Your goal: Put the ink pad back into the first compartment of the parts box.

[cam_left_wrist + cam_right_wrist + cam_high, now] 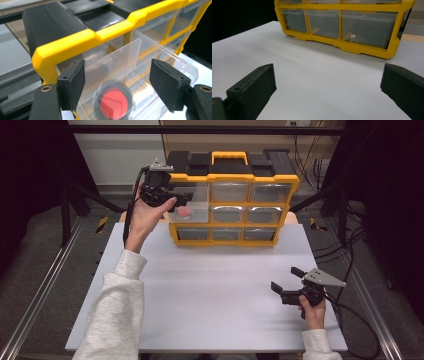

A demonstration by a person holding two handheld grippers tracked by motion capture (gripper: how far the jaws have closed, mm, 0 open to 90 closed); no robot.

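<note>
A yellow and black organizer (235, 179) with clear drawers stands at the back of the white table (210, 290). Its top left drawer (194, 209) is pulled out. Inside lies a red round piece (184, 211) in a clear case, which the left gripper view shows blurred, low between the jaws (113, 103). My left gripper (184, 200) hovers over that drawer (130, 53), open, its pads apart from the piece. My right gripper (286, 278) stands open near the table's front right, holding nothing, and points at the organizer's bottom row (342, 25).
The other drawers (230, 213) are pushed in. One bottom drawer holds a small pale item (352, 36). Metal rails (45, 280) run along both sides of the table, and cables (350, 250) lie on the floor at the right.
</note>
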